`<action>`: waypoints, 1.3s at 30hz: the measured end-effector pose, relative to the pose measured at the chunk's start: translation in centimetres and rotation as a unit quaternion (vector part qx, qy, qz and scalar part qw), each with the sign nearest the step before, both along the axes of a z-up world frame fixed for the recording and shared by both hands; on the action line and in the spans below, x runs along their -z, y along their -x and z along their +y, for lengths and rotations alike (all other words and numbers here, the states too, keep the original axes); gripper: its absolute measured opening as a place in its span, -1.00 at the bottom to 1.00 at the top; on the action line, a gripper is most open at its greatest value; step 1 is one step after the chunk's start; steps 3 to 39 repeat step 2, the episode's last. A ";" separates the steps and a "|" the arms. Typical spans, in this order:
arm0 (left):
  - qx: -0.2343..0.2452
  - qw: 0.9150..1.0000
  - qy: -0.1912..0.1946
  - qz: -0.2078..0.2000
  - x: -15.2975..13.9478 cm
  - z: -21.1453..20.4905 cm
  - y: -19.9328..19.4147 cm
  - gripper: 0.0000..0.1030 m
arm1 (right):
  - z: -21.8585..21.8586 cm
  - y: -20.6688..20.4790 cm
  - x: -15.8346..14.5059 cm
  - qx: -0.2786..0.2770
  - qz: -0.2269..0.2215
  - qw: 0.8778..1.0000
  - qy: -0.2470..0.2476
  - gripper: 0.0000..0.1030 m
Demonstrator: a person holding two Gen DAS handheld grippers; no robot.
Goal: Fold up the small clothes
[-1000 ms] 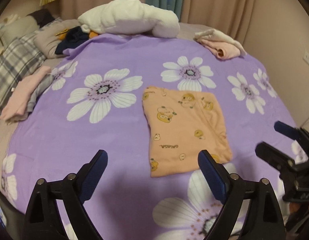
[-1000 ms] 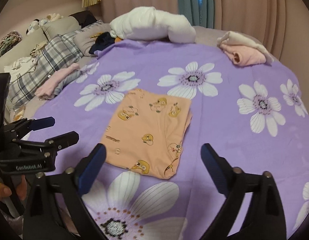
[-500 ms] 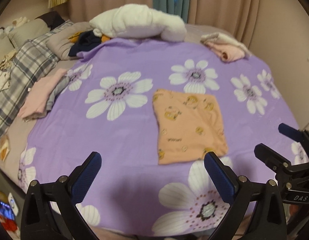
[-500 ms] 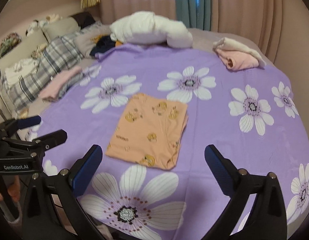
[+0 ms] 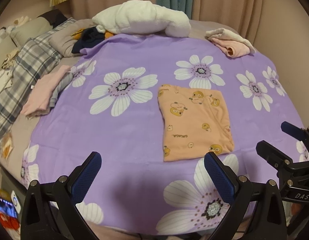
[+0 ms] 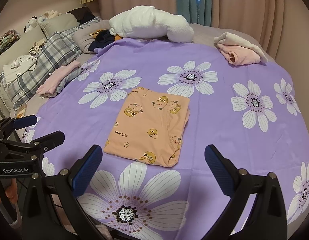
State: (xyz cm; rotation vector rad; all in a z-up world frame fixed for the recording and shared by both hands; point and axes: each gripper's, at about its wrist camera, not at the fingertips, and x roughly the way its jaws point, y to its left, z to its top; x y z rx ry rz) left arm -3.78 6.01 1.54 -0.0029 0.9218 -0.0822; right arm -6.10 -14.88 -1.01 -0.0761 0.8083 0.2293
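Folded flat mid-sheet: peach garment (image 6: 148,128), on the purple floral sheet (image 6: 224,120). Left gripper (image 5: 152,177), jaws just opened wide, and right gripper (image 6: 153,170), jaws apart, both empty, cropped at the near edge. Far clothes pile (image 6: 239,50) possibly towels.

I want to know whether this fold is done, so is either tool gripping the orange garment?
No, the folded orange garment lies flat on the purple sheet, with both open tools clear of it.

Left gripper (image 5: 152,172) and right gripper (image 6: 153,165), jaws wide, empty, angled downward.
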 end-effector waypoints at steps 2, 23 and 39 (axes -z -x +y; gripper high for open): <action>0.001 1.000 0.000 0.001 0.0 -0.1 0.0 0.97 | 0.1 0.1 0.0 0.000 0.001 1.000 -0.002 0.99; 0.001 1.000 0.000 0.001 0.0 -0.1 0.0 0.97 | 0.1 0.1 0.0 0.000 0.001 1.000 -0.002 0.99; 0.001 1.000 0.000 0.001 0.0 -0.1 0.0 0.97 | 0.1 0.1 0.0 0.000 0.001 1.000 -0.002 0.99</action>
